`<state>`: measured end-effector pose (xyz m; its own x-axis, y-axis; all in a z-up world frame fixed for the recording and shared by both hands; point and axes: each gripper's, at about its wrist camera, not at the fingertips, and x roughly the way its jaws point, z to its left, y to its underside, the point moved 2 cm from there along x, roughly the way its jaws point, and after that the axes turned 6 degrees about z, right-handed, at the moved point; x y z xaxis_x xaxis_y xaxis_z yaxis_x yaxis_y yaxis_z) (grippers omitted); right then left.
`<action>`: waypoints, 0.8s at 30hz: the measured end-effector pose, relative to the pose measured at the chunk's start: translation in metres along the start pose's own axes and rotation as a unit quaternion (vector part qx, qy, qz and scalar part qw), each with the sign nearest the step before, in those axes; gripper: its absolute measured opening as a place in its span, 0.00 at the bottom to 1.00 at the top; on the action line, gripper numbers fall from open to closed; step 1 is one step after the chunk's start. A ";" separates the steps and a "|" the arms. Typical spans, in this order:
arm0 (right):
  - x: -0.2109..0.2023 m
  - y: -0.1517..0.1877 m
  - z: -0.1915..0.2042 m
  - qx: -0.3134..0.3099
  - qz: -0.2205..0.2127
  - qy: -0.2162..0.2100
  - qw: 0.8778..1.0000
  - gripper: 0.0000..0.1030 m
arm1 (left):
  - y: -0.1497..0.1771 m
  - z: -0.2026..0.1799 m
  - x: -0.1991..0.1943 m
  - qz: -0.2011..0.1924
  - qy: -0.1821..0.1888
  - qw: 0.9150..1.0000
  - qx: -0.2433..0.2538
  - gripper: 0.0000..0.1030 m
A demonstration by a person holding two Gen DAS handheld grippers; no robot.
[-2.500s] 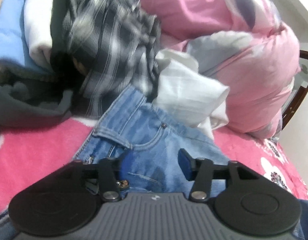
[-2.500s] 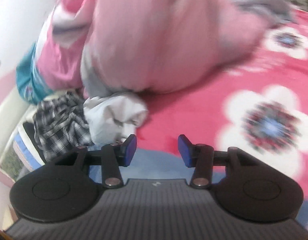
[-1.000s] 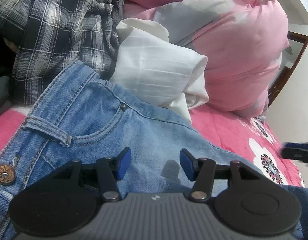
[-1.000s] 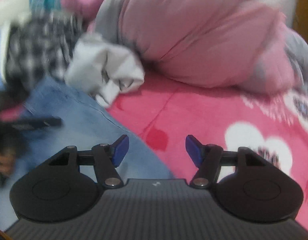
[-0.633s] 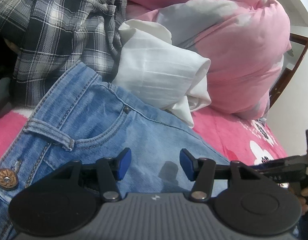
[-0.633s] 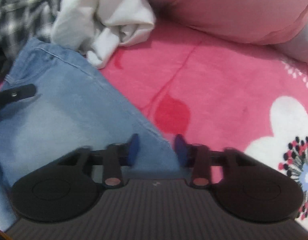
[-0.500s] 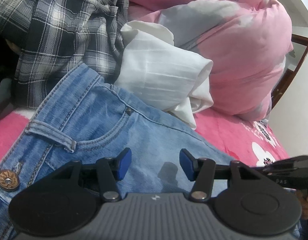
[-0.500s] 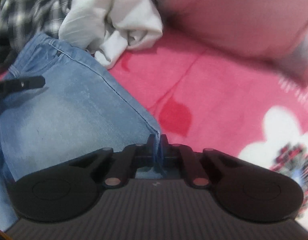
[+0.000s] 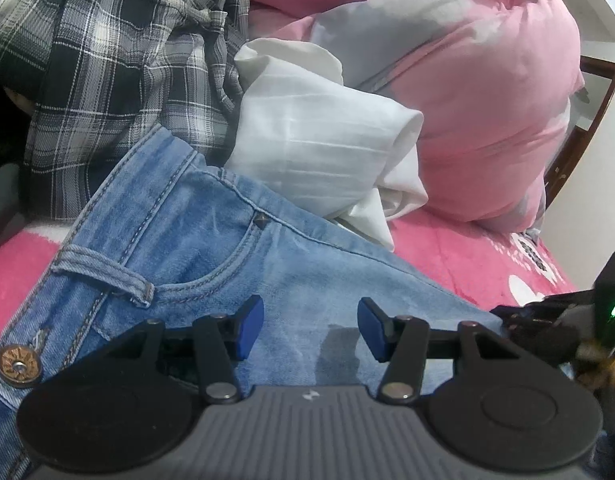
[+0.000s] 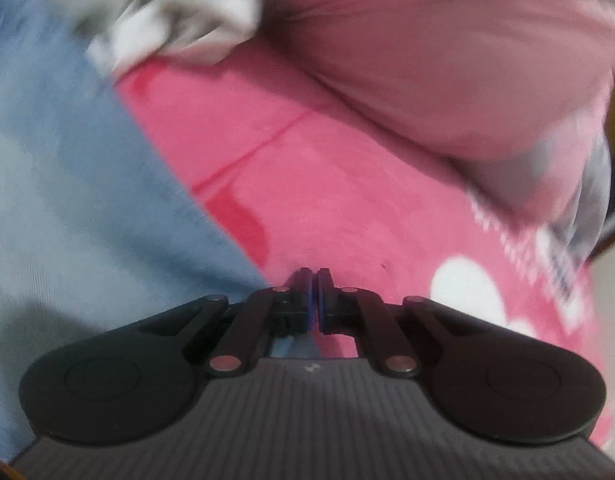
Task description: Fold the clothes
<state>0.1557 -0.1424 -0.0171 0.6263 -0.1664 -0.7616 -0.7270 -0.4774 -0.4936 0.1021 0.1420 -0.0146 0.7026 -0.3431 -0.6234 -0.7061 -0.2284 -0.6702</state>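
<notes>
The right claw (image 10: 312,300) is pinched shut at the edge of the jeans (image 9: 307,276); whether it has cloth, I cannot tell. The left claw (image 9: 310,328) hangs half open, empty, above the jeans, which lie on the pink bed (image 10: 347,168). A thin pinch could slip and spoil the fold.

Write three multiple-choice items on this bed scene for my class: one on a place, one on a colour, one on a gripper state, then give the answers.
1. The white cloth lies between the plaid shirt and:
A the pink duvet
B a basket
C a chair

2. The jeans are:
A black
B light blue
C green

3. The left gripper jaws stand:
A shut
B apart
C out of view

Answers: 1 A, the duvet bulges on its other side. 2 B, faded blue denim. 3 B, a wide gap shows between the blue pads.
</notes>
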 end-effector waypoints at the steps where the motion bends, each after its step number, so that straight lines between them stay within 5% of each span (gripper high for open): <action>1: -0.003 0.001 -0.012 0.027 0.005 0.002 1.000 0.05 | 0.000 -0.001 0.000 0.000 -0.001 1.000 0.001 0.53; 5: -0.029 0.015 -0.075 0.159 0.000 -0.012 0.987 0.10 | -0.002 -0.003 -0.003 -0.002 0.000 1.000 0.000 0.56; 11: -0.130 0.089 -0.157 0.338 -0.052 -0.081 0.936 0.33 | -0.005 -0.019 -0.026 -0.039 0.013 0.999 0.031 0.62; 14: -0.172 0.130 -0.174 0.385 -0.063 -0.090 0.917 0.58 | 0.003 -0.035 -0.029 -0.033 0.049 0.996 0.060 0.67; 17: -0.189 0.176 -0.180 0.418 -0.044 -0.099 0.902 0.66 | 0.014 -0.050 -0.015 0.008 0.065 0.995 0.078 0.67; 21: -0.181 0.224 -0.168 0.452 -0.026 -0.095 0.886 0.72 | 0.023 -0.061 -0.003 0.028 0.041 0.994 0.101 0.67; 24: -0.166 0.242 -0.158 0.484 -0.025 -0.144 0.863 0.72 | 0.024 -0.058 -0.001 0.029 0.045 0.994 0.095 0.67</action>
<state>-0.0796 -0.3665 0.0558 0.6684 0.1214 -0.7338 -0.6835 0.4894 -0.5416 0.0793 0.0836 -0.0066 0.6450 -0.4324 -0.6301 -0.7098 -0.0334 -0.7037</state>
